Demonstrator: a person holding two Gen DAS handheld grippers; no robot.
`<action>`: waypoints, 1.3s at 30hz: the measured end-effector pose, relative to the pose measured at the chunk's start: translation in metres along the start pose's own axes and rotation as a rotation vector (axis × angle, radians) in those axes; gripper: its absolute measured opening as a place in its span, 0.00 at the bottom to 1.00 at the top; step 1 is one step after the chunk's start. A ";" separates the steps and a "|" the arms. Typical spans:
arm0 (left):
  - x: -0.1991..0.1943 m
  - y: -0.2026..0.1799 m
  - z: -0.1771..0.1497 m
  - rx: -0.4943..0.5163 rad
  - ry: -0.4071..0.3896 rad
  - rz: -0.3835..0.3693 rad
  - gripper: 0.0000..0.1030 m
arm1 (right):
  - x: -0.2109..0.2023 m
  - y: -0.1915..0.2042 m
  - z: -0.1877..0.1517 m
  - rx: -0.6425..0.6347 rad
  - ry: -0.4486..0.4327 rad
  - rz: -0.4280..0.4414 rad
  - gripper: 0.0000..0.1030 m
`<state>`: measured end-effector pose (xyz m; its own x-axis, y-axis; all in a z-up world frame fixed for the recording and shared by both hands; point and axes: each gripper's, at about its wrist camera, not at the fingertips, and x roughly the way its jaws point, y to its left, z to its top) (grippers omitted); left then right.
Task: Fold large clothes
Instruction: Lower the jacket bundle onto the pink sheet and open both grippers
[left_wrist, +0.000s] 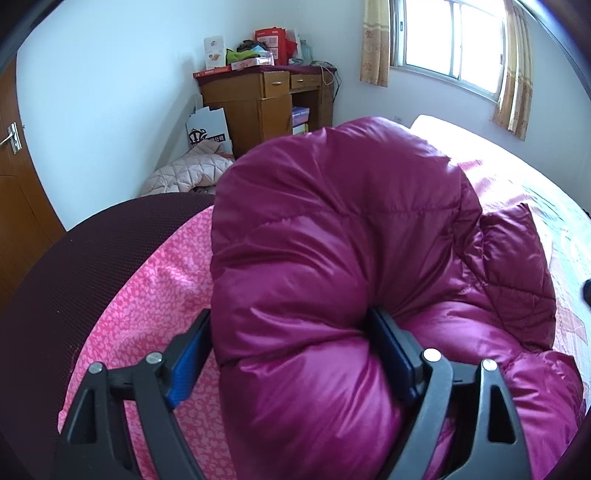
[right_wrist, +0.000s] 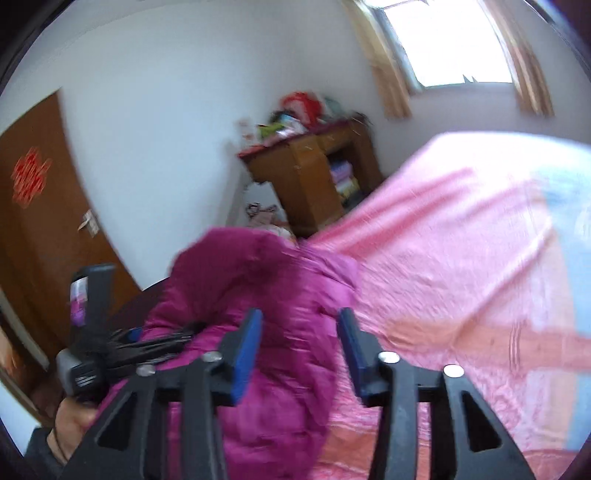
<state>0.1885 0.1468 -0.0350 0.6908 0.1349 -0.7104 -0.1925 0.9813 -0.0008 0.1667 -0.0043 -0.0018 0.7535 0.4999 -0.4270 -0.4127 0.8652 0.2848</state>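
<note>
A magenta puffer jacket (left_wrist: 332, 240) lies bunched on the bed, one thick padded fold bulging up. My left gripper (left_wrist: 291, 332) straddles that fold and is open. Its right finger (left_wrist: 391, 350) is sunk into the padding, while the left finger (left_wrist: 192, 362) stands just off the fold's edge with its blue pad bare. In the blurred right wrist view the jacket (right_wrist: 258, 295) lies at the bed's left edge. My right gripper (right_wrist: 301, 336) hovers open over it with nothing pinched. A person's hand (right_wrist: 70, 417) holds the left tool there.
Under the jacket lie a pink spotted sheet (left_wrist: 162, 295) and a pink bedspread (right_wrist: 461, 258). A dark maroon mesh surface (left_wrist: 92, 266) borders the bed on the left. Beyond are a pale quilted garment (left_wrist: 184, 173) on the floor, a cluttered wooden desk (left_wrist: 266, 99), a door (left_wrist: 14, 192) and a window (left_wrist: 454, 40).
</note>
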 end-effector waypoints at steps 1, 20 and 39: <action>0.000 0.001 0.001 0.002 -0.001 0.001 0.84 | -0.002 0.013 0.002 -0.043 -0.004 0.010 0.41; -0.075 -0.025 -0.010 0.129 -0.082 0.009 0.83 | 0.051 0.026 -0.058 -0.070 0.134 0.053 0.41; -0.056 -0.025 -0.045 0.093 -0.081 -0.021 0.93 | 0.027 0.045 -0.069 -0.063 0.127 -0.077 0.41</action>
<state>0.1231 0.1089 -0.0265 0.7484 0.1216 -0.6520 -0.1146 0.9920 0.0534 0.1329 0.0513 -0.0599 0.7151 0.4291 -0.5518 -0.3903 0.9000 0.1941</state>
